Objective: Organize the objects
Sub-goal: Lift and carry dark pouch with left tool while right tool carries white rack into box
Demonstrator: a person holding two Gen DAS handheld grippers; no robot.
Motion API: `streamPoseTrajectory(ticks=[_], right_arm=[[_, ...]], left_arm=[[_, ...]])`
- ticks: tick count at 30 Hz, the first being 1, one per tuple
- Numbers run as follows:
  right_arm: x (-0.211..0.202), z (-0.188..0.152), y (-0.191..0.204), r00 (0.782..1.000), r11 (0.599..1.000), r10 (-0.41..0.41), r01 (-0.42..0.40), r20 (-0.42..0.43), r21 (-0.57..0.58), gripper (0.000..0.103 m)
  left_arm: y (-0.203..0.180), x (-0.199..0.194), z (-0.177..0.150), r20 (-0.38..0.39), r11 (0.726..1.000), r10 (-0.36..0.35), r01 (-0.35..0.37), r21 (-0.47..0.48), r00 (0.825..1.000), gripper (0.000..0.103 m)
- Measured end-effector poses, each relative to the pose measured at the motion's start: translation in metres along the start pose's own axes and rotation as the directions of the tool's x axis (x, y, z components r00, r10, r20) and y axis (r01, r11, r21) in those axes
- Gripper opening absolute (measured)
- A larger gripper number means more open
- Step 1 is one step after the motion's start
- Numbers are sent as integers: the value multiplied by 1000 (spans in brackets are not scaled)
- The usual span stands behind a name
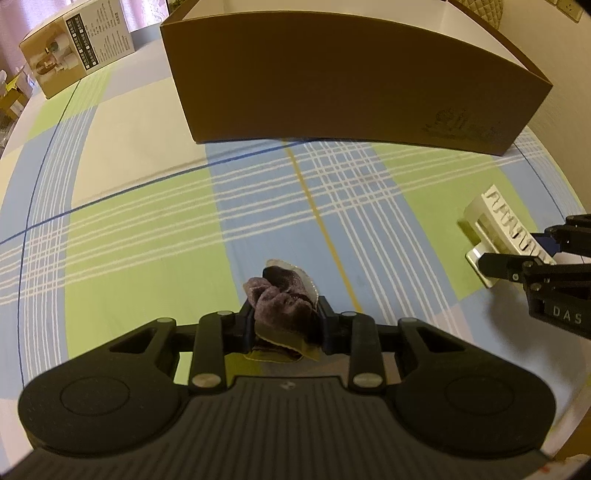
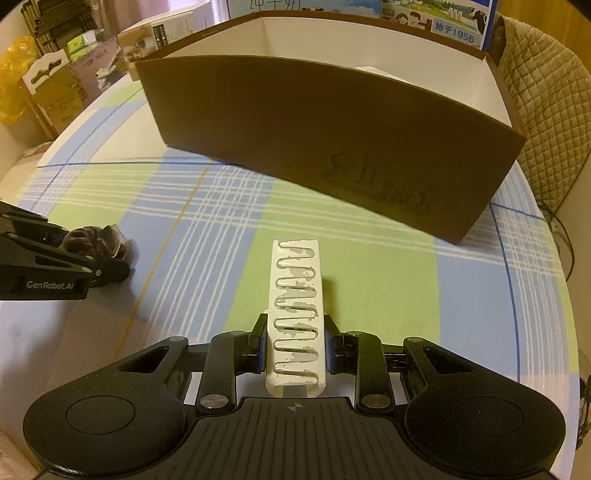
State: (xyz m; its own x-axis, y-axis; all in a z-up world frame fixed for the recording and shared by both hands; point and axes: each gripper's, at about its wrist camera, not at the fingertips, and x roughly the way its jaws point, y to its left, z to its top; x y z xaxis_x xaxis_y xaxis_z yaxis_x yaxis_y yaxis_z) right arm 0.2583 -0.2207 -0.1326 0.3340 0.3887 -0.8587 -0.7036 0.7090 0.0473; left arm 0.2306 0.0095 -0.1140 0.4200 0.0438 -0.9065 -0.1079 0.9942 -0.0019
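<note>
My left gripper (image 1: 286, 325) is shut on a crumpled purple velvet cloth (image 1: 280, 295) with a pale lining, just above the checked tablecloth. In the right wrist view the same left gripper (image 2: 107, 254) and the cloth (image 2: 86, 238) appear at the left edge. My right gripper (image 2: 295, 343) is shut on a long white plastic rack (image 2: 297, 295) with a wavy wire along its top; the rack points away from me. In the left wrist view the rack (image 1: 506, 229) and the right gripper (image 1: 517, 254) sit at the right edge. A big brown open cardboard box (image 1: 351, 77) (image 2: 314, 136) stands ahead of both.
The round table carries a blue, green and cream checked cloth (image 1: 147, 221). A printed carton (image 1: 77, 44) stands at the far left. Cartons and clutter (image 2: 55, 81) lie beyond the table's left edge, a quilted chair back (image 2: 546, 99) at the right, a blue printed carton (image 2: 436, 14) behind the box.
</note>
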Motion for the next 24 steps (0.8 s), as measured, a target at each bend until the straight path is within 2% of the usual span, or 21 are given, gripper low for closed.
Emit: streamPoseTrajectory(ticks=[11,24], right_arm=[[-19,-8,13,999,999,39,-39,23,-6,25],[-48,-1,22,993,996,88,-89,78,1,25]], left_arm=[[-3,-18,-13,6,1000,-22,22,-18,1000,26],[-14,-64,-5,86,998,-66,67,-4,994,26]])
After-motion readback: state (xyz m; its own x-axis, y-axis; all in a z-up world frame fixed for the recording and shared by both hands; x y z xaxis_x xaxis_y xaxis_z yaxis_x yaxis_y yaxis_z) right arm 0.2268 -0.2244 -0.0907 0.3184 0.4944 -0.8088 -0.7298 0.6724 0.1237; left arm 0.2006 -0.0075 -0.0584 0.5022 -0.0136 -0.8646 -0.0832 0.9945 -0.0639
